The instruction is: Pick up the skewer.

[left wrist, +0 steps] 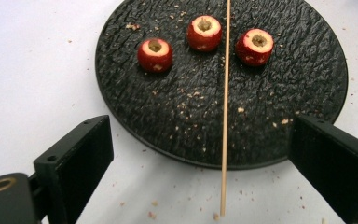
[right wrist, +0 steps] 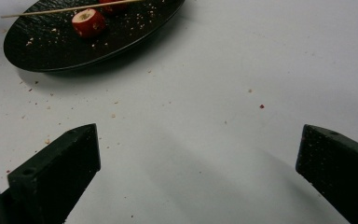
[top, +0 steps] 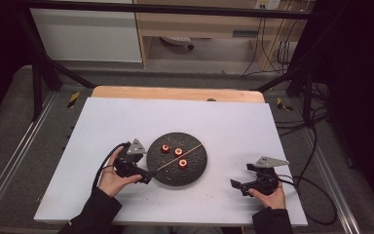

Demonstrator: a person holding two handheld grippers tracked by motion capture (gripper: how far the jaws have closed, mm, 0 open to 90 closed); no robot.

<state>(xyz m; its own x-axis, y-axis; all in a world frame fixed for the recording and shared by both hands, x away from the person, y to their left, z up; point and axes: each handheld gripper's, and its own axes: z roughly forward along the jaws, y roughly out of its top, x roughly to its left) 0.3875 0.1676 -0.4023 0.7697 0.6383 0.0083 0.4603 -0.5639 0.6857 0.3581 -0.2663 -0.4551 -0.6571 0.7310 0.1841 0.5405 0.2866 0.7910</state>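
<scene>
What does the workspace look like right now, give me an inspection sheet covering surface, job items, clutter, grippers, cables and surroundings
Surface: white table top, wooden edge at the far side.
Job's things: round black plate with three cored red fruits; thin wooden skewer lies across the plate, its near end overhanging onto the table.
Clutter: crumbs on the plate and on the table around it.
Grippers: left gripper open at the plate's near-left rim, jaws either side of the skewer end; right gripper open over bare table.
Cables: black cables trail from both grippers.
Surroundings: black frame, wooden shelving behind.
</scene>
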